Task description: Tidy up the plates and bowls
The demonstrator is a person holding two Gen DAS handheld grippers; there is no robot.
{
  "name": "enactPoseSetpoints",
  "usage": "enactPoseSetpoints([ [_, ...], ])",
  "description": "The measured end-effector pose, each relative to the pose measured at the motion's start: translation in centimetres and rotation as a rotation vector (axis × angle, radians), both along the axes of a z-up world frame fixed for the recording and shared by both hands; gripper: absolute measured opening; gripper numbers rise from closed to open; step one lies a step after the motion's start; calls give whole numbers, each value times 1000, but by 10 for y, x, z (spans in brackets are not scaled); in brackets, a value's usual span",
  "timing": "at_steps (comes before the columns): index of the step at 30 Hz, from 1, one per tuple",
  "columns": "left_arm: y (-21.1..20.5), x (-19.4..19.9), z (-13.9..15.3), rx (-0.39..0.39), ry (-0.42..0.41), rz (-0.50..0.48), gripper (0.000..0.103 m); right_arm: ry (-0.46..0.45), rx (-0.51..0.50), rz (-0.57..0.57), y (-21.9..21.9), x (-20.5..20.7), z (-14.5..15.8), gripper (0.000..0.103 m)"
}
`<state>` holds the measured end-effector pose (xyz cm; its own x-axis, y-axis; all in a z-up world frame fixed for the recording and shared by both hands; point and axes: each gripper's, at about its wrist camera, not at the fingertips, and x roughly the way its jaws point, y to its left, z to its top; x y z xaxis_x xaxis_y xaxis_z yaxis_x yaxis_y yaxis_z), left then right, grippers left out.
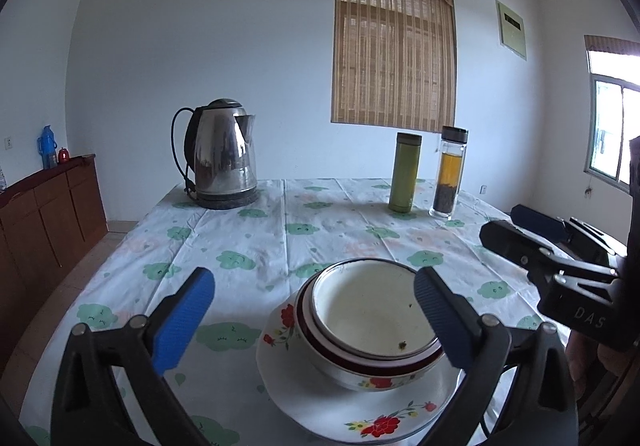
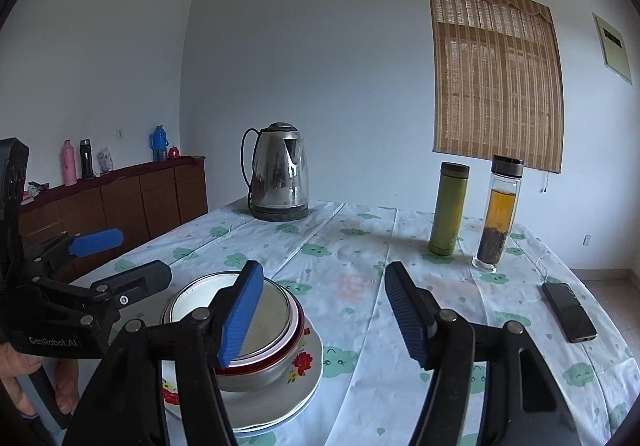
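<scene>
The left gripper point(image 1: 314, 310) sits nearest the lens, its blue pads spread as wide as they go, nothing pressed between them; one pad hangs in front of the stack's right edge without bearing on it. The landmark here is the flowered plate point(image 1: 280, 386), which rests on the bench point(image 1: 248, 230) at its near edge. On the plate sits a flowered bowl point(image 1: 360, 376) with a dark red rim, and nested inside that a white bowl point(image 1: 372, 310) with a metal rim, a few dark crumbs on its floor. In the right wrist view a second plate edge seems to show beneath the first, though I cannot be sure. The right gripper point(image 2: 324, 310) hovers just right of the plate, its jaws parted and empty, the left pad overlapping the bowls in the picture but apparently above them. Beyond the plate, at the far side of the bench, stand a steel kettle point(image 1: 222, 154), a green flask point(image 1: 406, 172) and a glass tea bottle point(image 1: 448, 174); a phone point(image 2: 568, 312) lies well to the plate's right. The stacking looks about done. The risk now, as I judge it, is a stray pad clipping the bowl rim as either gripper moves, which could tip the nested bowls or nudge the plate off the near edge of the bench.
</scene>
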<state>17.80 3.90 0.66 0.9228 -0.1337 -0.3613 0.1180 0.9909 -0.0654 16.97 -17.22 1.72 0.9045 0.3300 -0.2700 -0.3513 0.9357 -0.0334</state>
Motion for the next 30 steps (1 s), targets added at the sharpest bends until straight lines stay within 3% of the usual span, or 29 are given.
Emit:
enactPoseSetpoints([
  [30, 2, -1, -4, -2, 18, 15, 102, -20, -3, 2, 0, -2, -2, 65],
])
